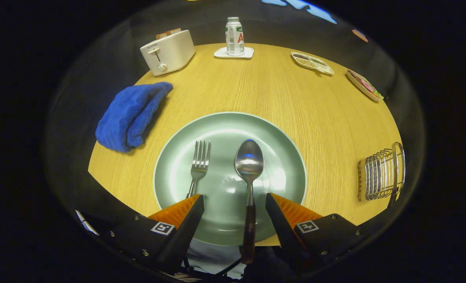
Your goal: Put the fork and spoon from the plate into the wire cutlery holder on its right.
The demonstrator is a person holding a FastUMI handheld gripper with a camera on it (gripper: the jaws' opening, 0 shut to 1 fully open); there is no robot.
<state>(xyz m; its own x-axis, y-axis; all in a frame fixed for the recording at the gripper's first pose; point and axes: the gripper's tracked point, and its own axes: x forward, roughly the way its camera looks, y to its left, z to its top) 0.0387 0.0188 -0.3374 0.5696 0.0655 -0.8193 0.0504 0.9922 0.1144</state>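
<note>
A pale green plate (288,165) lies on the round wooden table just ahead of my fingers. On it a metal fork (199,163) rests at the left, its handle running under my left finger. A spoon (249,161) with a dark handle lies beside it, the handle passing between my two fingers. My gripper (234,202) is open above the plate's near edge, and its fingers hold nothing. The wire cutlery holder (382,173) stands on the table to the right of the plate, near the table's edge.
A folded blue towel (132,114) lies left of the plate. Beyond it stands a white toaster (168,51). A bottle (234,35) on a white coaster sits at the far side, with two snack dishes (313,63) at the far right.
</note>
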